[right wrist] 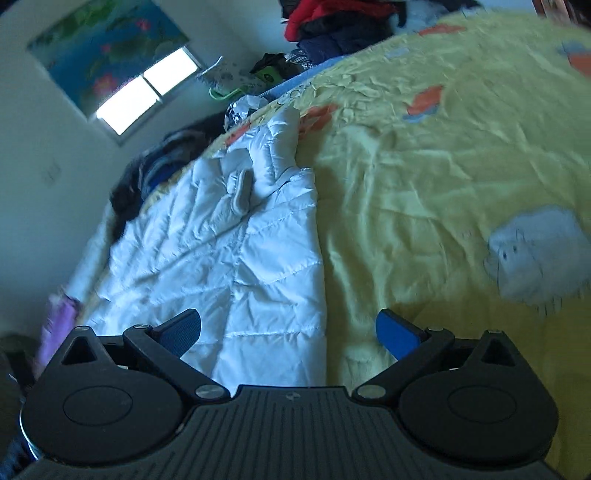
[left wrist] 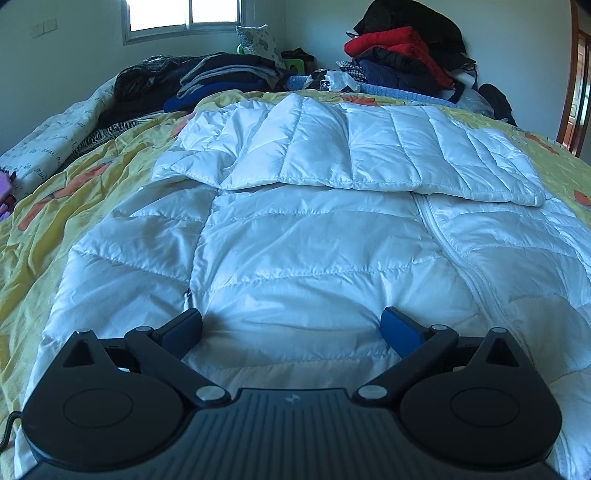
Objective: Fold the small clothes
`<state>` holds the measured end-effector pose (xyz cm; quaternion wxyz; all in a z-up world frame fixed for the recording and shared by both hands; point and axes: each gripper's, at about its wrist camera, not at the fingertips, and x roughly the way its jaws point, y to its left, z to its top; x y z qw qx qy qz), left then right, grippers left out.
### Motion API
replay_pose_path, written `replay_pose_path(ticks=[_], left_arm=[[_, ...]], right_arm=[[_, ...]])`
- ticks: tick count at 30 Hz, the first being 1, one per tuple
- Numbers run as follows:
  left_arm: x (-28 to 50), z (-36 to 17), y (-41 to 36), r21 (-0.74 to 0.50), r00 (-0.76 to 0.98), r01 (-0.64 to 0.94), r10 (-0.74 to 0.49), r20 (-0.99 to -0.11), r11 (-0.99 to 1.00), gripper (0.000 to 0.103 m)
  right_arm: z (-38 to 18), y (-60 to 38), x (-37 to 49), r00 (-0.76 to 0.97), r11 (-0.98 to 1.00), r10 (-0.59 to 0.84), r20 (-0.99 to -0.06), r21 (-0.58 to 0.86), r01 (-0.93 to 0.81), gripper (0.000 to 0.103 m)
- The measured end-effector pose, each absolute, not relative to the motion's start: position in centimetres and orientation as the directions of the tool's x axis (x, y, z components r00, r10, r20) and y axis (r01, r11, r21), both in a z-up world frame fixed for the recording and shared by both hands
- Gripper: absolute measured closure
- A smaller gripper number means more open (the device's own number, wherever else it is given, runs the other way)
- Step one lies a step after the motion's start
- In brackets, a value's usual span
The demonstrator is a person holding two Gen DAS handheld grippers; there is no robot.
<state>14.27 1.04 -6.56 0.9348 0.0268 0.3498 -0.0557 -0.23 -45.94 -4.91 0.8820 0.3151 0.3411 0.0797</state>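
Observation:
A white quilted puffer jacket (left wrist: 295, 240) lies spread on a yellow bedspread (left wrist: 55, 206), zipper side up, with one sleeve (left wrist: 369, 151) folded across its upper part. My left gripper (left wrist: 291, 325) is open, low over the jacket's near hem, with its blue fingertips wide apart and nothing between them. In the right wrist view the same jacket (right wrist: 229, 258) lies at the left with its edge running up the middle. My right gripper (right wrist: 288, 328) is open and empty, straddling that edge; its left finger is over the jacket, its right finger over the bedspread (right wrist: 443, 166).
Piles of dark folded clothes (left wrist: 221, 77) and a heap of red and black jackets (left wrist: 402, 48) sit at the far end of the bed. A patterned blanket (left wrist: 48, 144) lies at the left. A window (left wrist: 184, 18) is behind.

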Motion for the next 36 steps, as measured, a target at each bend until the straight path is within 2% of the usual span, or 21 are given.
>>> replay_pose_path(ticks=[5, 7, 12, 14, 20, 26, 29, 33, 36], left_arm=[[11.9, -5.2, 5.1, -0.136, 0.739, 0.118, -0.178, -0.650, 0.984, 0.000], [10.8, -4.6, 8.2, -0.199, 0.737, 0.054, -0.174, -0.653, 0.979, 0.000], [9.1, -4.4, 17.3, -0.352, 0.717, -0.179, -0.123, -0.686, 0.919, 0.000], [8.7, -5.0, 20.0, -0.426, 0.697, -0.238, -0.153, -0.701, 0.873, 0.000], [7.9, -5.6, 21.8, -0.643, 0.670, -0.171, -0.390, -0.631, 0.747, 0.000], [7.6, -6.6, 20.2, -0.764, 0.607, -0.088, -0.574, -0.550, 0.639, 0.000], [7.7, -6.9, 19.7, -0.787, 0.583, -0.080, -0.611, -0.535, 0.612, 0.000], [7.8, -6.3, 18.3, -0.737, 0.534, -0.036, -0.610, -0.584, 0.675, 0.000], [7.6, -6.3, 17.6, -0.729, 0.505, 0.003, -0.630, -0.590, 0.685, 0.000]], right_arm=[[-5.4, -45.4, -0.1, 0.672, 0.669, 0.531, -0.515, 0.742, 0.041, 0.002], [-5.5, -44.8, -0.2, 0.628, 0.639, 0.587, -0.510, 0.769, 0.026, 0.002], [-5.4, -44.1, -0.7, 0.606, 0.631, 0.617, -0.502, 0.776, 0.001, 0.002], [-5.6, -44.5, -0.6, 0.610, 0.614, 0.627, -0.485, 0.789, -0.003, 0.002], [-5.8, -45.0, -0.6, 0.613, 0.598, 0.633, -0.473, 0.802, 0.000, 0.000], [-6.3, -44.8, -1.2, 0.572, 0.497, 0.710, -0.410, 0.868, 0.005, 0.000], [-6.1, -44.1, -1.3, 0.558, 0.508, 0.713, -0.424, 0.861, 0.005, 0.000], [-6.0, -43.6, -1.3, 0.546, 0.506, 0.724, -0.422, 0.862, -0.005, 0.000], [-6.0, -43.5, -1.4, 0.545, 0.508, 0.723, -0.424, 0.861, -0.004, 0.000]])
